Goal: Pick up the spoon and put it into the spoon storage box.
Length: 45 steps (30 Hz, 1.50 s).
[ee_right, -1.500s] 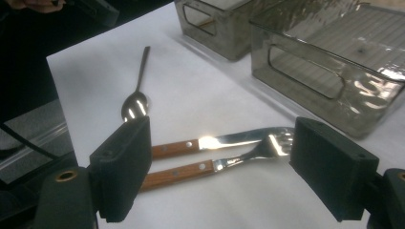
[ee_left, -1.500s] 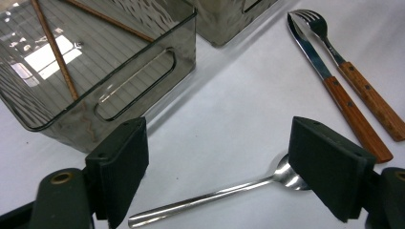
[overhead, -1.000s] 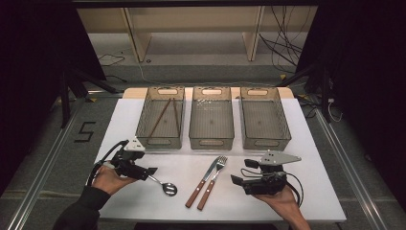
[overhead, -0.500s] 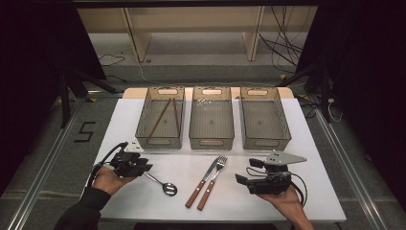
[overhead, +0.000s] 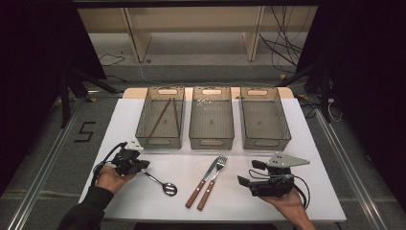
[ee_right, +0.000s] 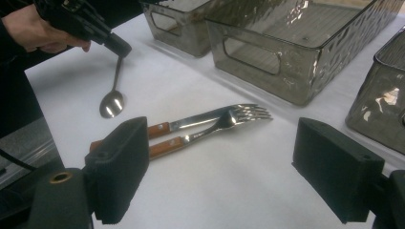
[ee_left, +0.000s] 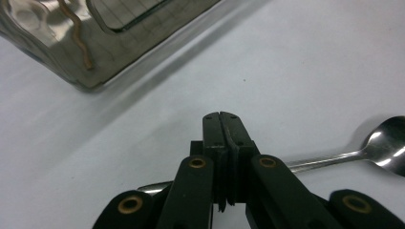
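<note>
A metal spoon lies on the white table, bowl toward me. My left gripper is low over the spoon's handle end. Its jaws have just been closing and stand shut. The pads meet with nothing seen between them, and the spoon's handle runs crosswise beneath them. In the right gripper view the left gripper has its tip at the spoon handle's end. My right gripper is open and empty, aimed at a wooden-handled fork and knife.
Three clear plastic bins stand in a row at the back: the left bin holds two chopsticks, beside it the middle bin and right bin. The fork and knife lie side by side.
My left gripper sank a little onto the spoon's handle end and its jaws closed. The spoon, fork and knife lie where they were. The right hand has hardly moved.
</note>
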Motion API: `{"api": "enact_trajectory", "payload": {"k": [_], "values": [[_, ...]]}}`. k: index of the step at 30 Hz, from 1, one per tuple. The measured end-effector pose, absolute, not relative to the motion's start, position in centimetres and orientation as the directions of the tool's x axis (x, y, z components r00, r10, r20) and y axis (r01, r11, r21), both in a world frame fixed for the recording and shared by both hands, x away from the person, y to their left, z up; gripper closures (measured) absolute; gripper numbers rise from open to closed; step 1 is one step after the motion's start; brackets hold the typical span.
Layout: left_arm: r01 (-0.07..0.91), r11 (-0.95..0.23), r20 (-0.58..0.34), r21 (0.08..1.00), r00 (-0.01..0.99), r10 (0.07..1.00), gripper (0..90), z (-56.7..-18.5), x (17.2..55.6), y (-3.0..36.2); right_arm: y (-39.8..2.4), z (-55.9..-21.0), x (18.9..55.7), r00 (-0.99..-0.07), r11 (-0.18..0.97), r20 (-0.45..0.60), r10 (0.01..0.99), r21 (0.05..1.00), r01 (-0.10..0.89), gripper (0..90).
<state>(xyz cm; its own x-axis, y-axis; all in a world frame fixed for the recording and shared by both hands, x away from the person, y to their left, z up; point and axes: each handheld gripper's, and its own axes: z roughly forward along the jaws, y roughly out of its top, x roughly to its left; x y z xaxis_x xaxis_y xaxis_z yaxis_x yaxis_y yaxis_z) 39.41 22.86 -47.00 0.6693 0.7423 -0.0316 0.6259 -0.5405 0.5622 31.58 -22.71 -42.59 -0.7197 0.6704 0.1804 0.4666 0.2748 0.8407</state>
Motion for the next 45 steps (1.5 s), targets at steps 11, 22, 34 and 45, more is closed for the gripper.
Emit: {"api": "enact_trajectory", "payload": {"k": [11, 22, 34, 45], "values": [[0.681, -0.559, -0.035, 0.474, 0.649, 0.76, 89.2, -47.2, 38.9, 23.1, -22.7, -42.5, 31.4, -0.72, 0.279, 0.175, 0.672, 0.841, 0.464, 20.7], [0.701, -0.591, -0.058, 0.4, 0.662, 0.747, 89.2, -46.8, 36.1, 23.3, -23.0, -42.5, 31.2, -0.713, 0.273, 0.175, 0.678, 0.841, 0.467, 20.9], [0.703, -0.611, -0.081, 0.363, 0.677, 0.731, 87.3, -46.3, 34.1, 23.3, -22.7, -42.6, 31.3, -0.718, 0.279, 0.178, 0.673, 0.838, 0.47, 20.9], [0.612, -0.653, -0.097, 0.445, 0.759, 0.644, 30.3, -43.7, 33.8, 22.5, -22.6, -42.7, 31.5, -0.719, 0.277, 0.183, 0.671, 0.837, 0.471, 20.9]]}}
